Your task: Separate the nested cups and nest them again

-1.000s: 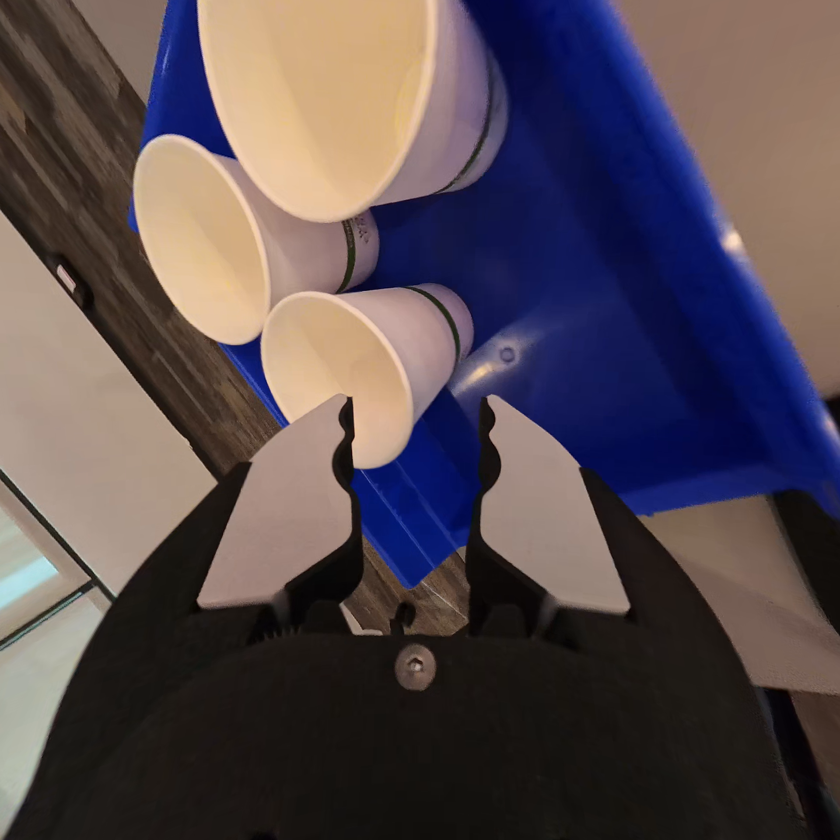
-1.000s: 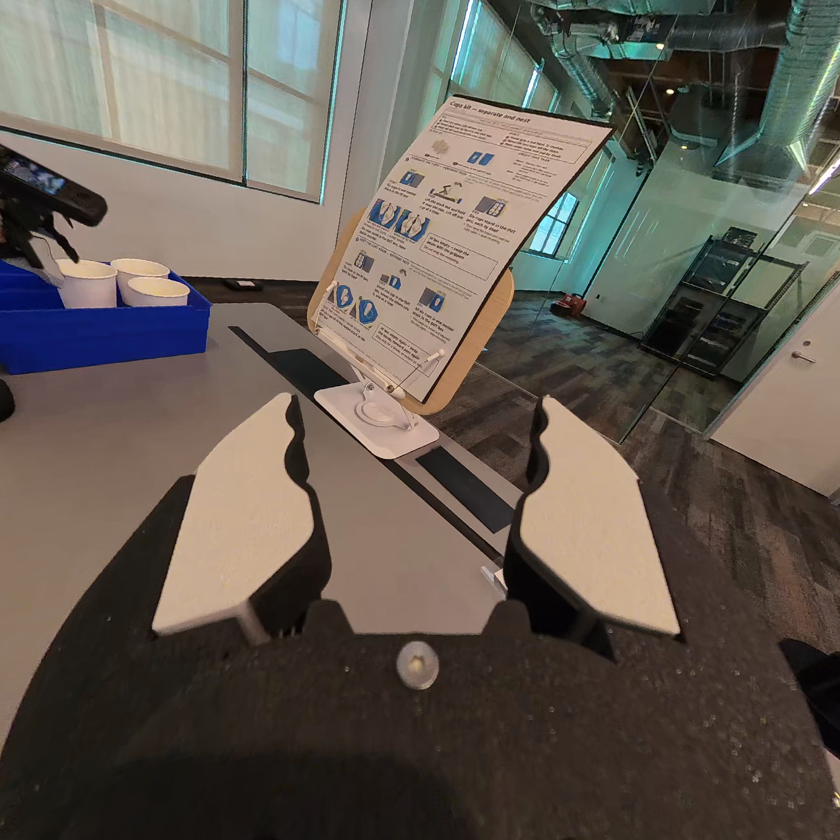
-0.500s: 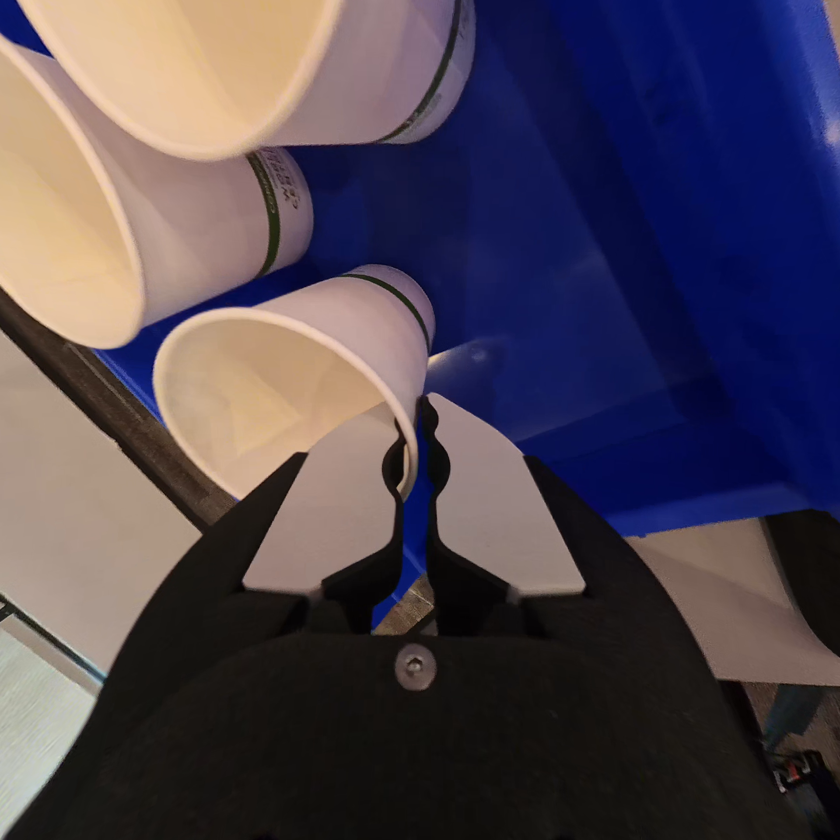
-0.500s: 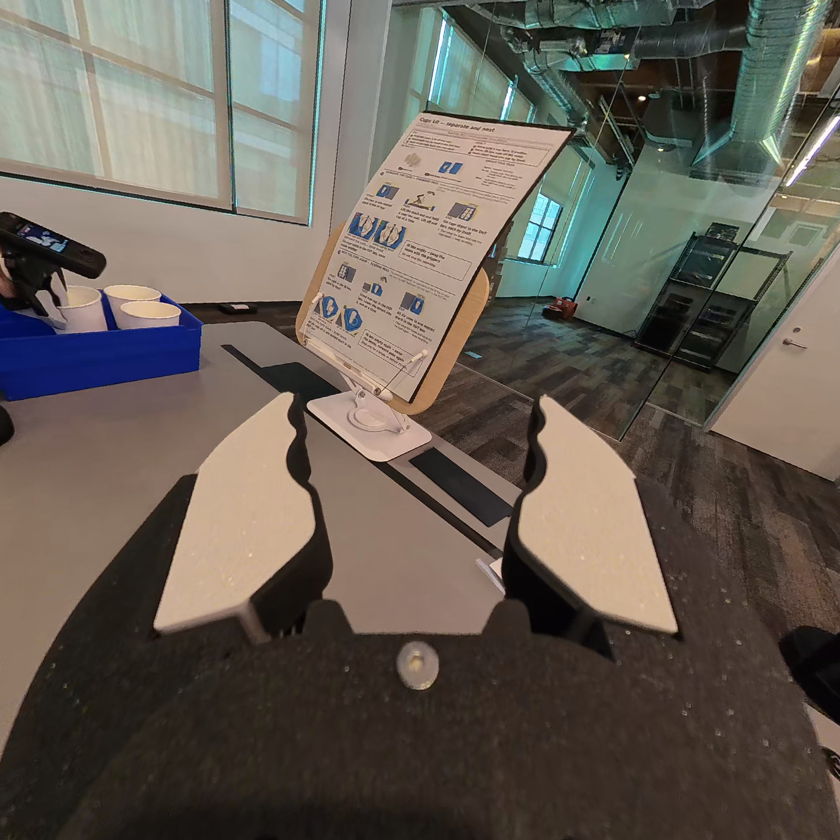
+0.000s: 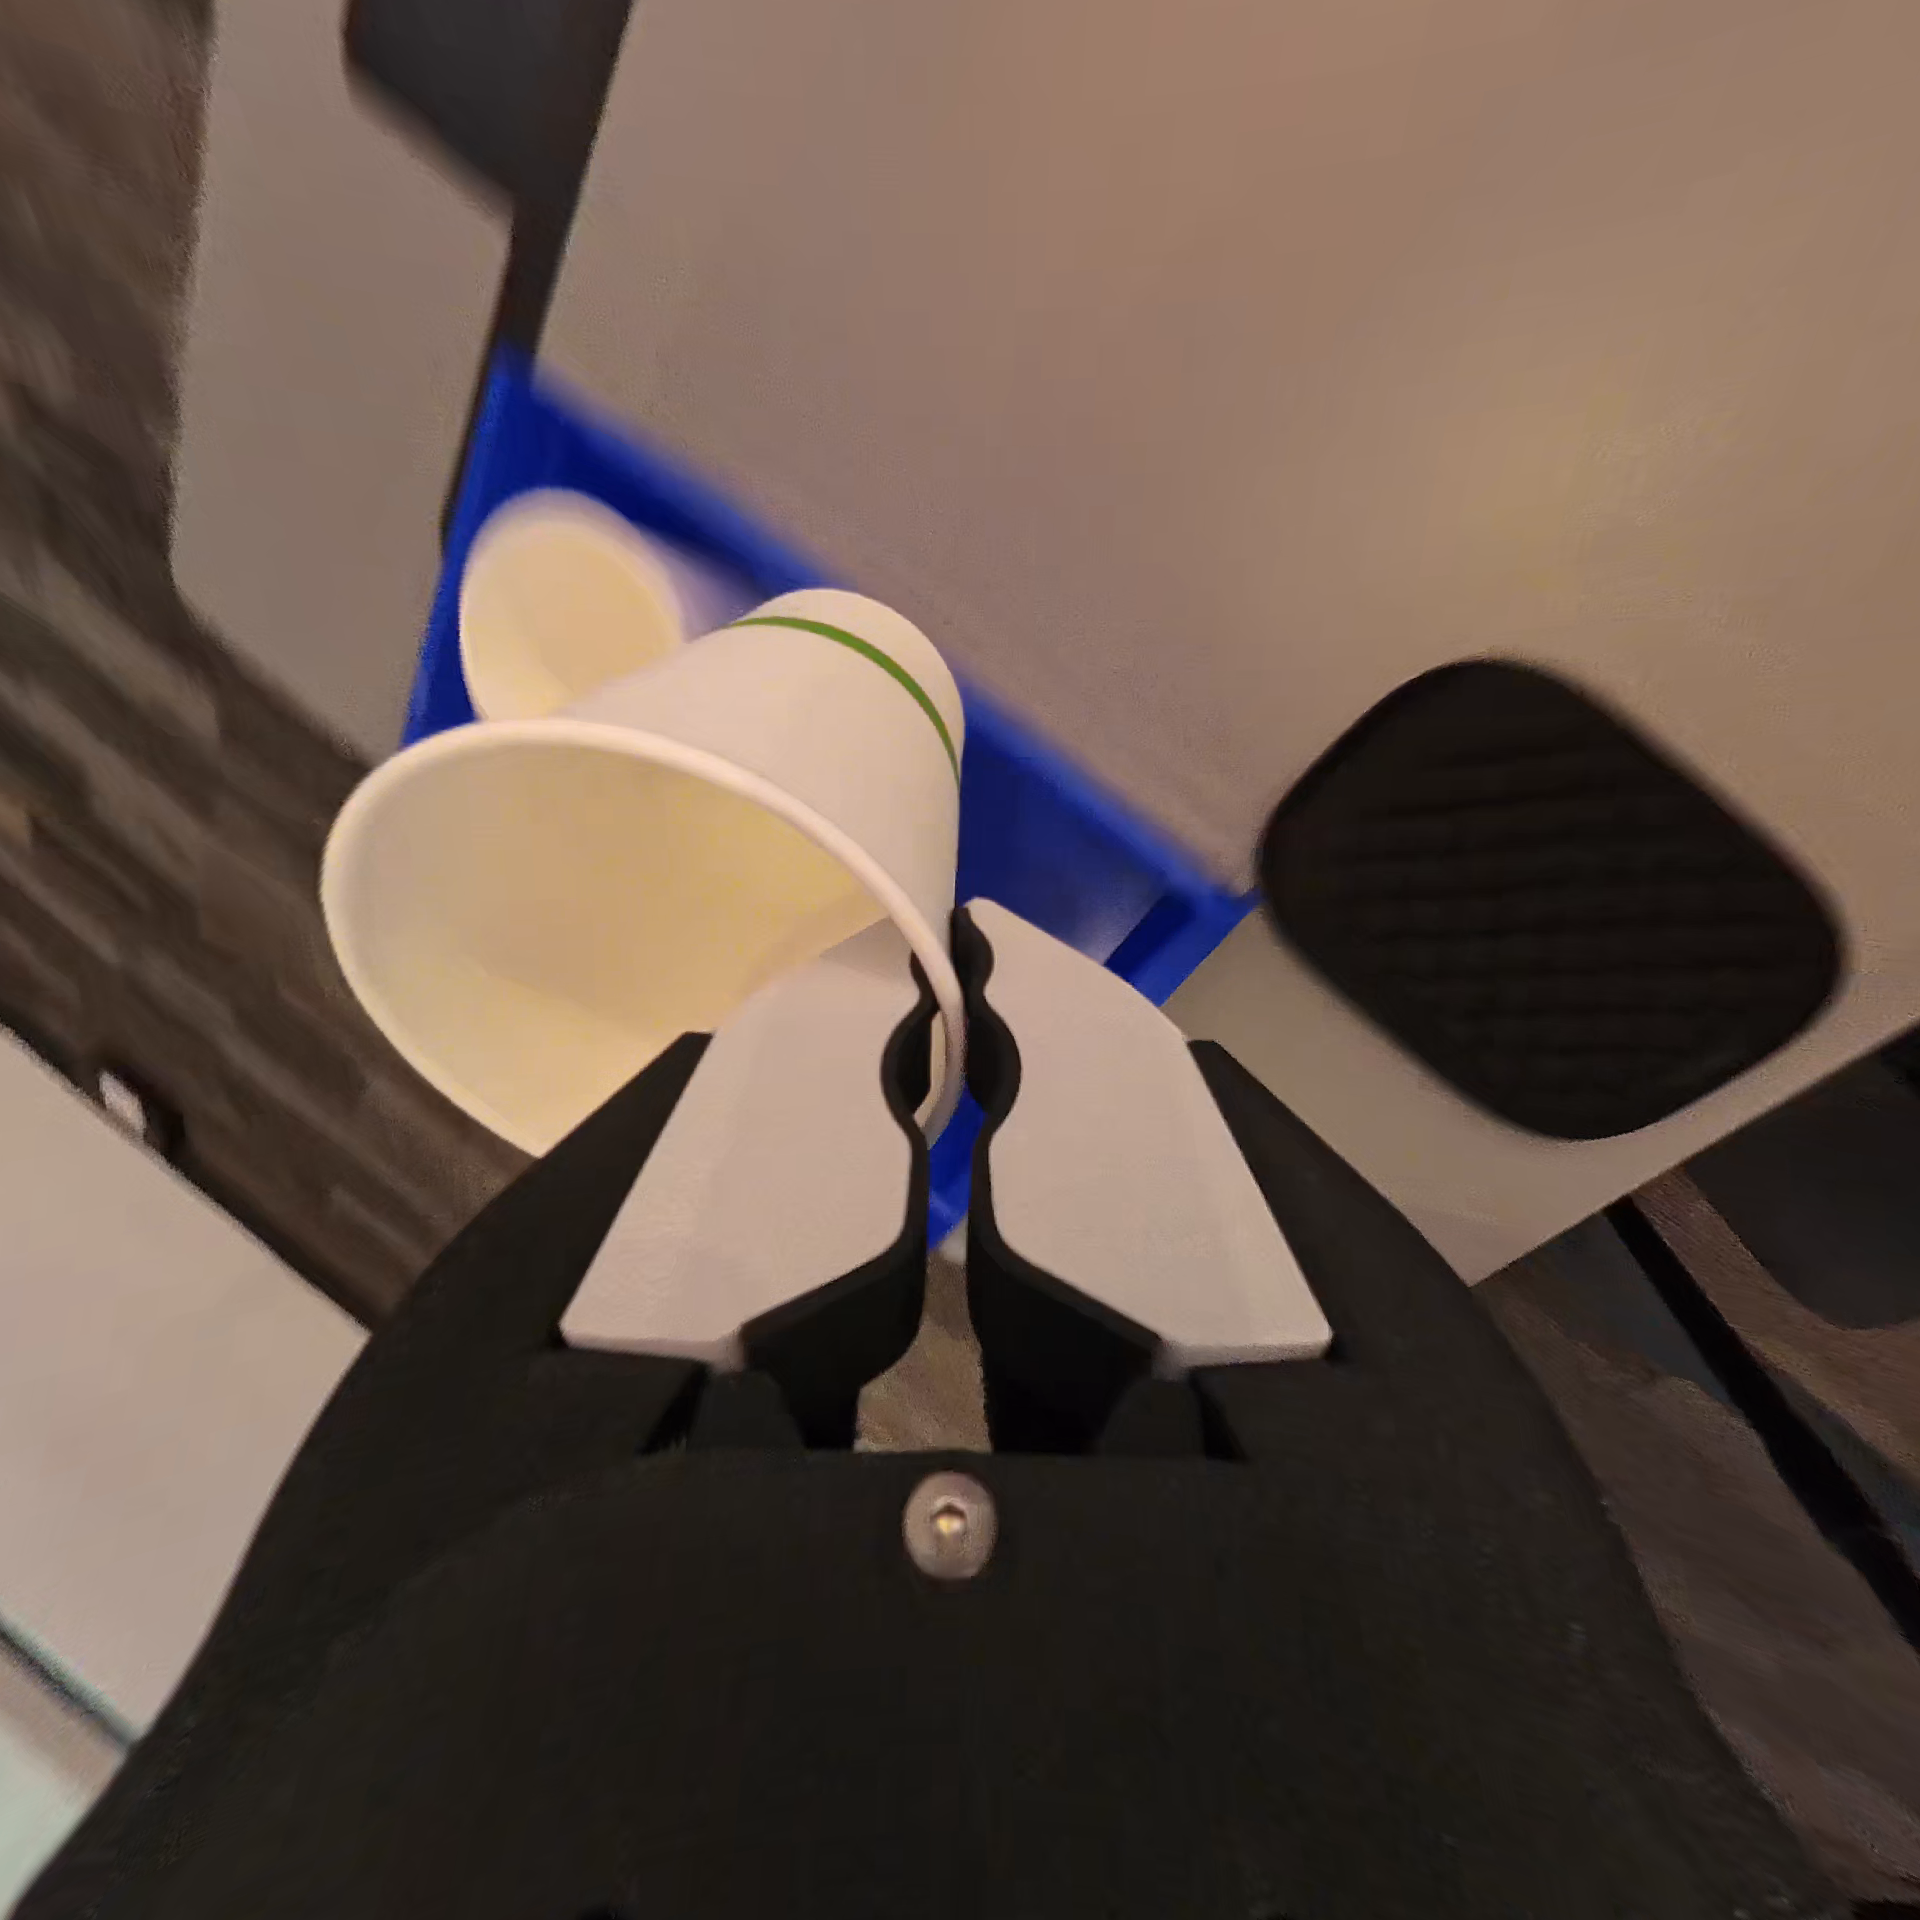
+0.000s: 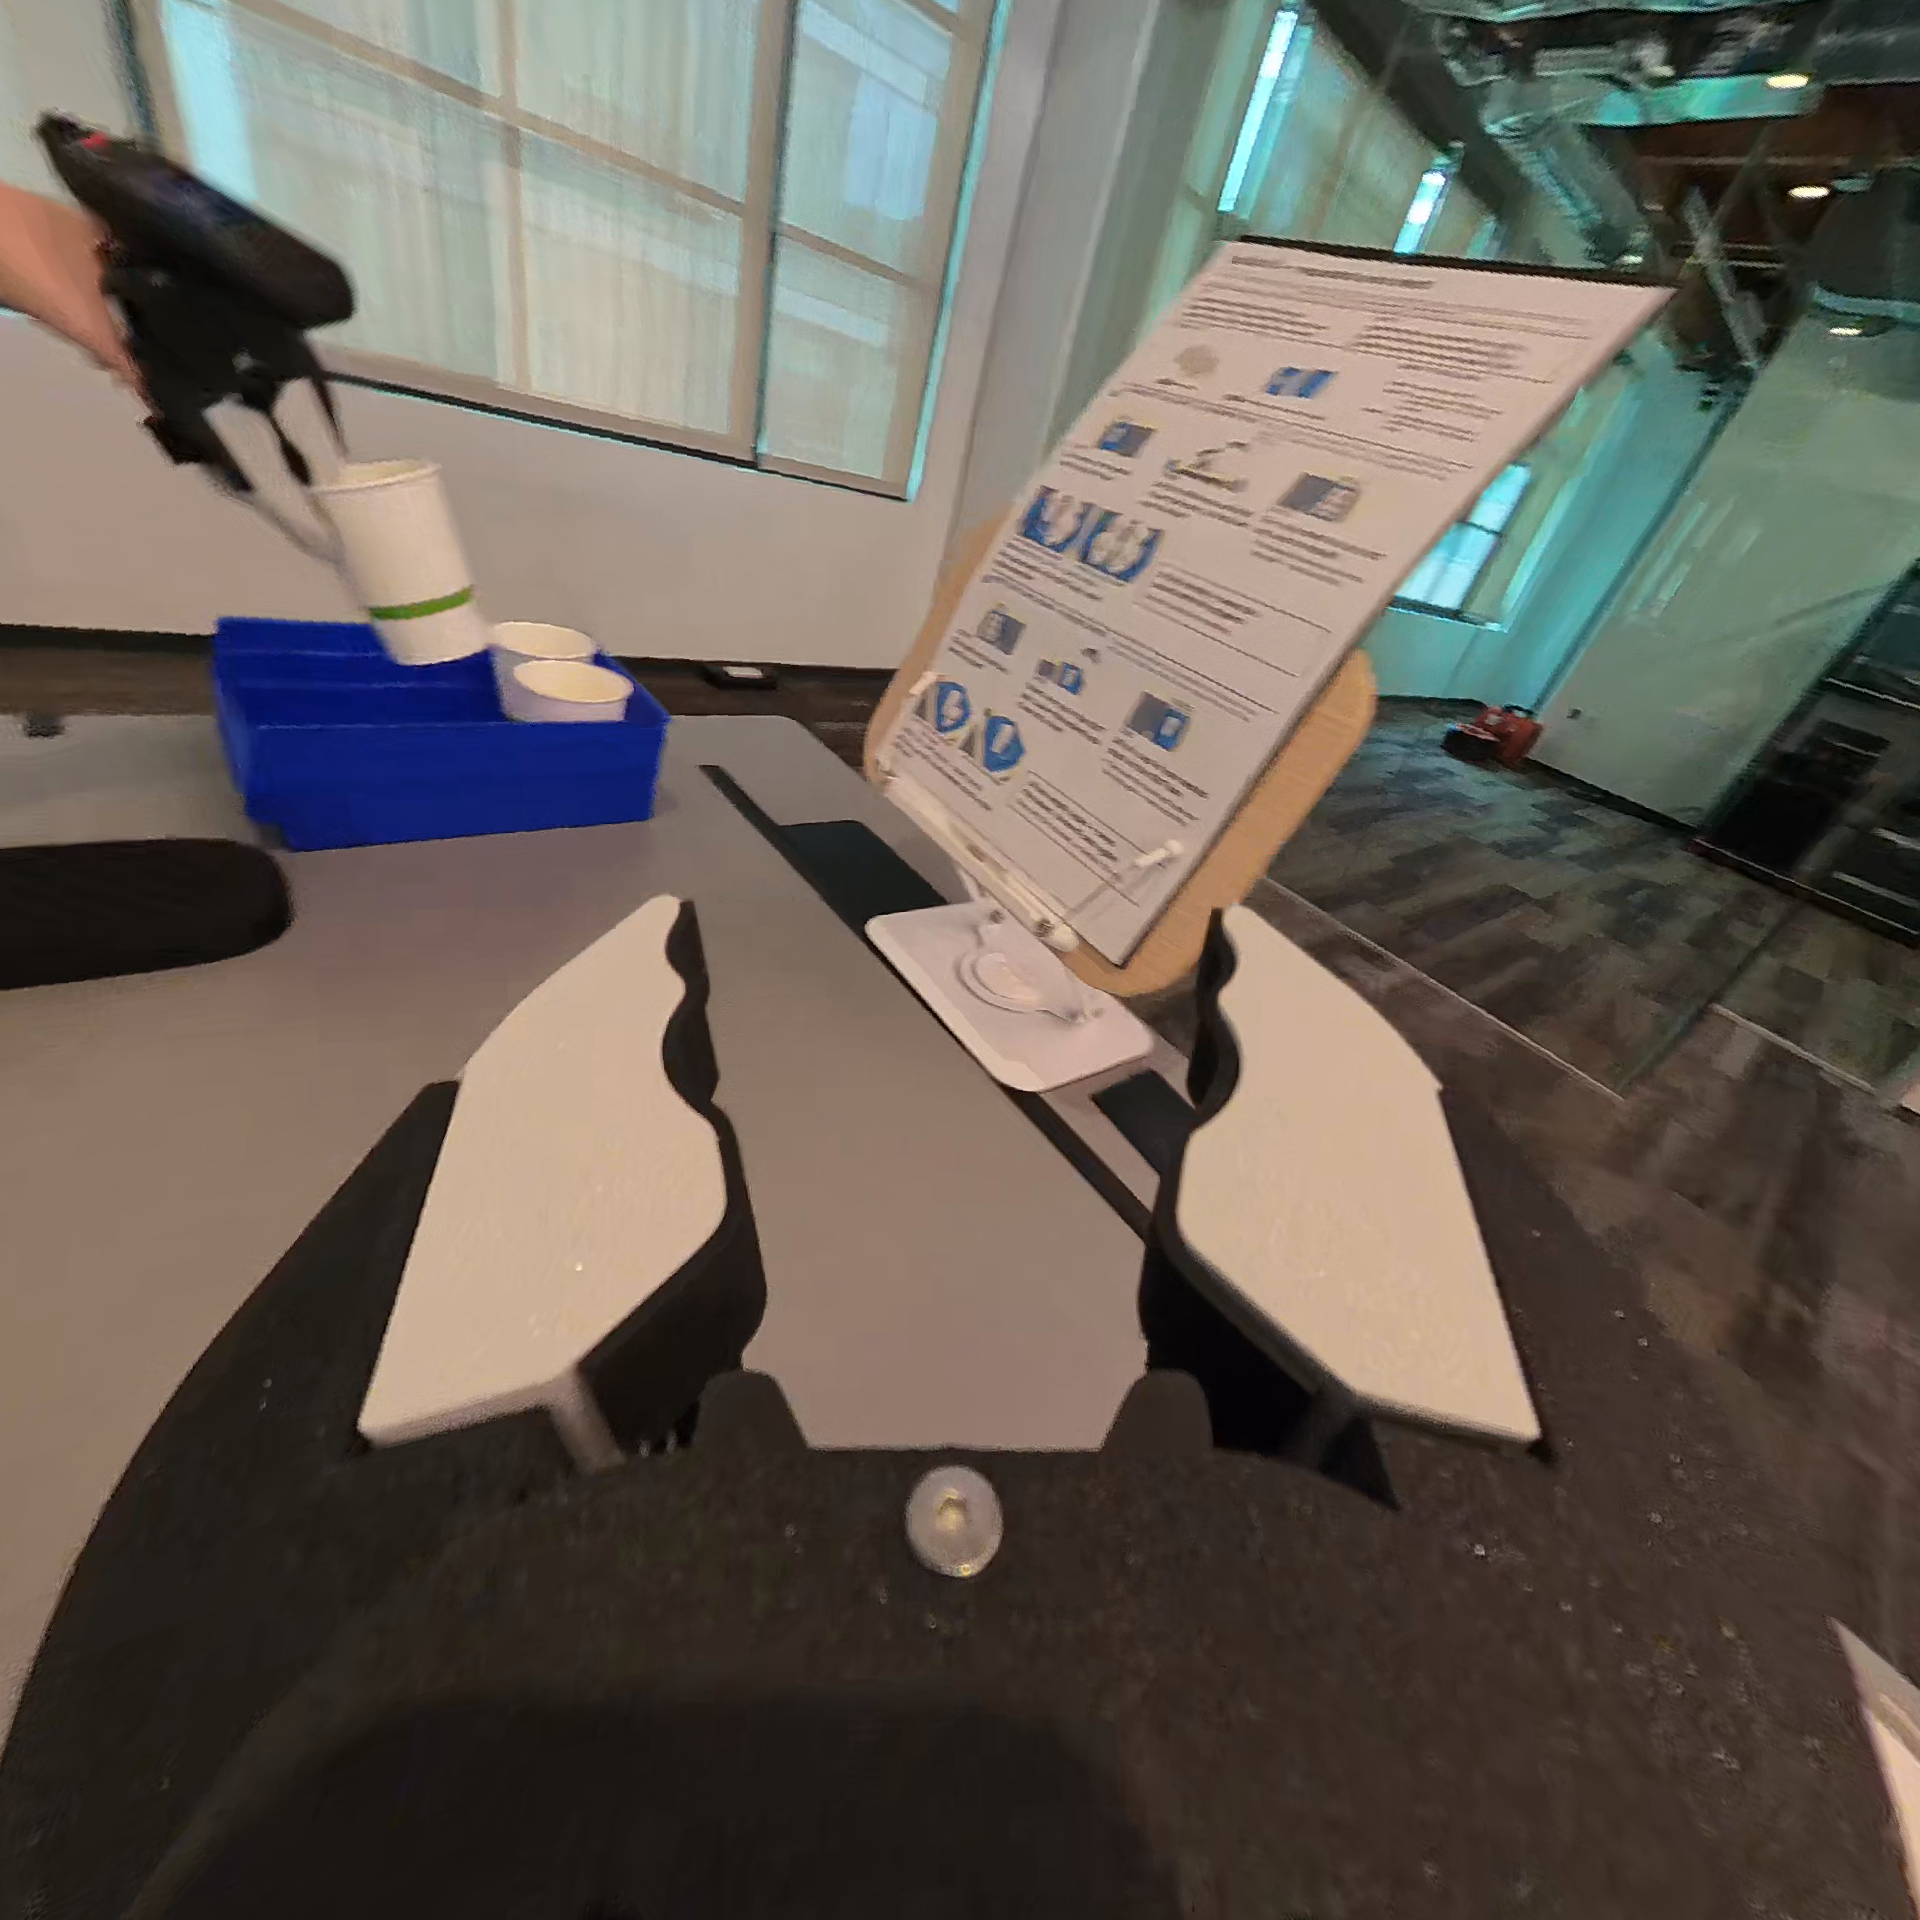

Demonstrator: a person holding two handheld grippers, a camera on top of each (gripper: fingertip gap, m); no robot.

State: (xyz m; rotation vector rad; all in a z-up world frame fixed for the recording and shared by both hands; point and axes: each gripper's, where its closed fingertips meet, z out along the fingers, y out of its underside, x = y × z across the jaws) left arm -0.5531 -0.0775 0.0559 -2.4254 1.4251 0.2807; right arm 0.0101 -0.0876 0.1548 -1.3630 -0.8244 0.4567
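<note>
Risk sits first at the far left of the table, where a white paper cup point(image 6: 407, 566) with a green band is held aloft by the left gripper point(image 5: 942, 971) above the blue bin point(image 6: 436, 764). The hold is judged fragile: only the thin rim wall is pinched, one finger inside the mouth and one outside, so the paper could crease, or the tilted cup could pivot and slip free if it is swung quickly. The jaws are drawn almost together, clamped on that rim and nothing else. Just right of the lifted cup, two more paper cups point(image 6: 561, 681) are seen standing upright in the bin's right end; a low carry could clip them and tip them over. A black pad point(image 6: 125, 909) lies on the grey table point(image 6: 883, 1195) near the bin. Further right and nearer, the right gripper point(image 6: 951, 1049) is held over bare table, its jaws wide apart, gripping and touching nothing. At the far right, an instruction sheet point(image 6: 1226, 582) is propped on a stand.
</note>
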